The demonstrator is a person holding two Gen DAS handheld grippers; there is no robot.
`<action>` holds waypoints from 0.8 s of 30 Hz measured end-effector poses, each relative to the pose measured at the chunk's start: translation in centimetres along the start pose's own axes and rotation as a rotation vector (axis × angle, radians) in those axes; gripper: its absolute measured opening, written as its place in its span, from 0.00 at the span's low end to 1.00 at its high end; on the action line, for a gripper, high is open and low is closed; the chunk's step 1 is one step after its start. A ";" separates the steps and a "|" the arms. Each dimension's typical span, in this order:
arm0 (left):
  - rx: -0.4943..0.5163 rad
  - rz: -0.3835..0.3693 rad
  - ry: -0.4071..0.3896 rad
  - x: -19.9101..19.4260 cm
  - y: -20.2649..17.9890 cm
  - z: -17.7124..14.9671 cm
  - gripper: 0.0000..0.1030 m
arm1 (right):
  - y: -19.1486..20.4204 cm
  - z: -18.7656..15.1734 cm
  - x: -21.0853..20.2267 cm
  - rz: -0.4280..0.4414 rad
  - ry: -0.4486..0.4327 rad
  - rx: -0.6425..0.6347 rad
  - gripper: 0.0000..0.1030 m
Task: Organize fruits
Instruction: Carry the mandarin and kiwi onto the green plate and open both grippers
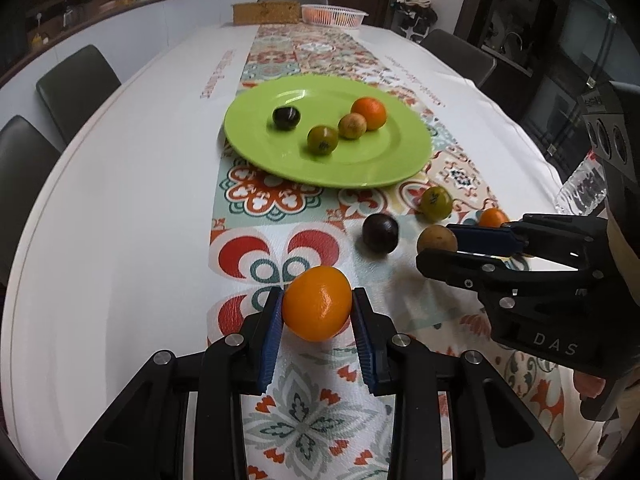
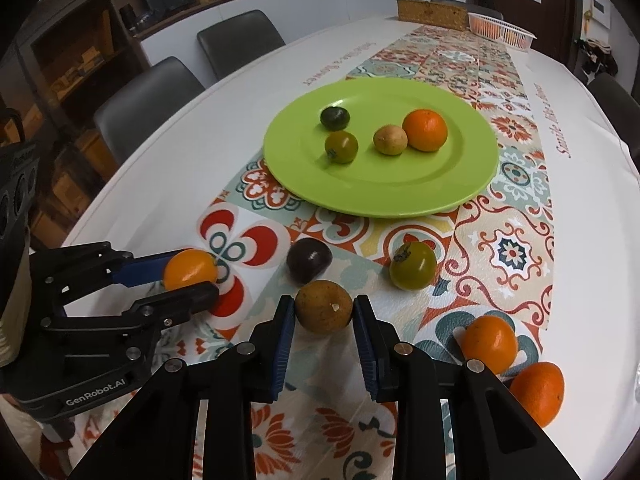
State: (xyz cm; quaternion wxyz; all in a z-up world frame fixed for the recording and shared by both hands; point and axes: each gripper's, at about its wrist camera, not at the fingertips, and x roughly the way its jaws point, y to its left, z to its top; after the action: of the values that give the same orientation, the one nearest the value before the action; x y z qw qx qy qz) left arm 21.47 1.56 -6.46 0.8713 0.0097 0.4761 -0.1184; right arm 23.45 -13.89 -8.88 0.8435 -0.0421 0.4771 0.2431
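A green plate (image 1: 256,148) (image 2: 472,184) holds a dark plum, a green fruit, a tan fruit and an orange. My left gripper (image 1: 318,312) (image 2: 192,280) is shut on an orange (image 1: 316,308) (image 2: 190,270) just above the patterned cloth. My right gripper (image 2: 324,312) (image 1: 434,246) is shut on a tan fruit (image 2: 324,306) (image 1: 437,240) near the cloth. A dark plum (image 2: 309,260) (image 1: 380,233) and a green fruit (image 2: 413,265) (image 1: 436,202) lie loose between the grippers and the plate. Two more oranges (image 2: 489,344) lie at the right.
A white basket (image 1: 334,14) and a brown block (image 1: 266,12) stand at the table's far end. Dark chairs (image 1: 76,88) line the left side. A clear plastic bottle (image 1: 582,190) lies at the right edge.
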 end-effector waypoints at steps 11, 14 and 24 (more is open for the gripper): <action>0.020 -0.005 -0.085 -3.5 -1.1 0.7 0.32 | 0.4 0.4 -3.4 -0.001 -0.074 -0.008 0.30; 0.025 -0.006 -0.112 -4.4 -1.5 1.1 0.32 | 0.5 0.5 -4.4 0.002 -0.097 -0.008 0.30; 0.038 0.002 -0.200 -6.8 -1.9 3.6 0.32 | 0.0 2.5 -6.8 -0.007 -0.175 0.000 0.30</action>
State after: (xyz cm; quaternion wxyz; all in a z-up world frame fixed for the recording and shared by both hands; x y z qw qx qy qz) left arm 20.54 0.57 1.33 0.9143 0.0150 0.3844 -0.1268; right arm 22.52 -15.67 -1.97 0.8829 -0.0224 0.4013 0.2428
